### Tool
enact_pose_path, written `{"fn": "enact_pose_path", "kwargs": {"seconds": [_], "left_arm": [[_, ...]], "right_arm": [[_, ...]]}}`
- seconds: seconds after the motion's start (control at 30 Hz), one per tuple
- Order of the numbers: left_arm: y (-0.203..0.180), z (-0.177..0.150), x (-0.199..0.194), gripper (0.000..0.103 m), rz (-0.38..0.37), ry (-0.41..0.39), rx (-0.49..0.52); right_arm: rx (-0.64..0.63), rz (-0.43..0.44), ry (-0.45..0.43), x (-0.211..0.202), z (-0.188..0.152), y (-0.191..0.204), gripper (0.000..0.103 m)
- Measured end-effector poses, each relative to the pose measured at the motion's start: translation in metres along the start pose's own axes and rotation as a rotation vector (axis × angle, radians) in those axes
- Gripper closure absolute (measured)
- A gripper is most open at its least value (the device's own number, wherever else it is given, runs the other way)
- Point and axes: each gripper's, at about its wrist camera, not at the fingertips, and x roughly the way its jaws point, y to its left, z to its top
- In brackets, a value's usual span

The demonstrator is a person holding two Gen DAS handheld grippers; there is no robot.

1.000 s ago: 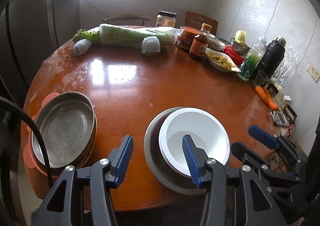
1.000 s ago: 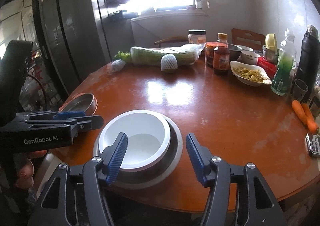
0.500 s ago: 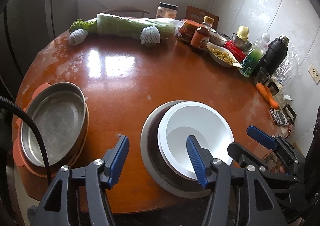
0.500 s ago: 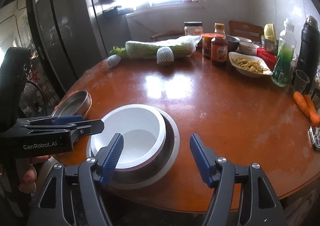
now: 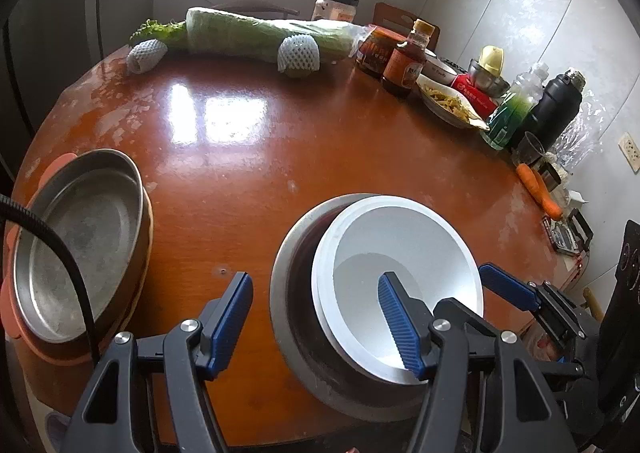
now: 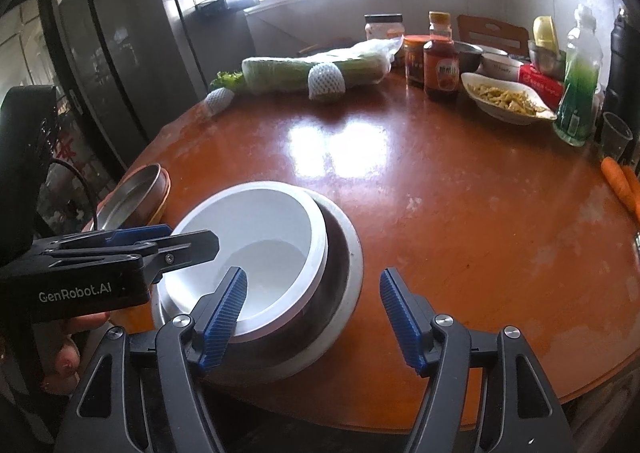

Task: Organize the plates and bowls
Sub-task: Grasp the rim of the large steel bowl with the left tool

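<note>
Both grippers have edged closer to the white bowl [image 5: 396, 273], which sits nested in a grey metal bowl [image 5: 296, 293] near the table's [image 5: 280, 141] front edge. Left gripper [image 5: 316, 317] spreads wide, grasping nothing, its right finger over the bowl's interior and hiding part of the rim. Right gripper [image 6: 314, 307] gapes likewise, empty, its left finger over the white rim. Further left, a steel pan [image 5: 76, 241] rests on a pink plate, partly hidden by a black cable [image 5: 60, 253].

white bowl [image 5: 396, 273], grey bowl [image 5: 296, 333], orange carrot [image 5: 538, 189]
</note>
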Motion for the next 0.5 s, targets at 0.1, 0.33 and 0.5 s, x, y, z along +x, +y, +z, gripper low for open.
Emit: {"fn": "enact_pose_path", "kwargs": {"seconds": [0.1,0.33,0.5], "left_arm": [[0.0,0.0,0.005,0.038,0.001,0.006,0.003],[0.0,-0.002,0.016,0.038,0.001,0.025,0.006],[0.002,-0.002,0.021,0.038,-0.008,0.039,-0.006]], "right_arm": [[0.011,0.002,0.004,0.003,0.0,-0.002,0.032],[0.04,0.034,0.007,0.008,-0.001,-0.007,0.032],[0.05,0.06,0.007,0.01,-0.003,-0.007,0.032]]}}
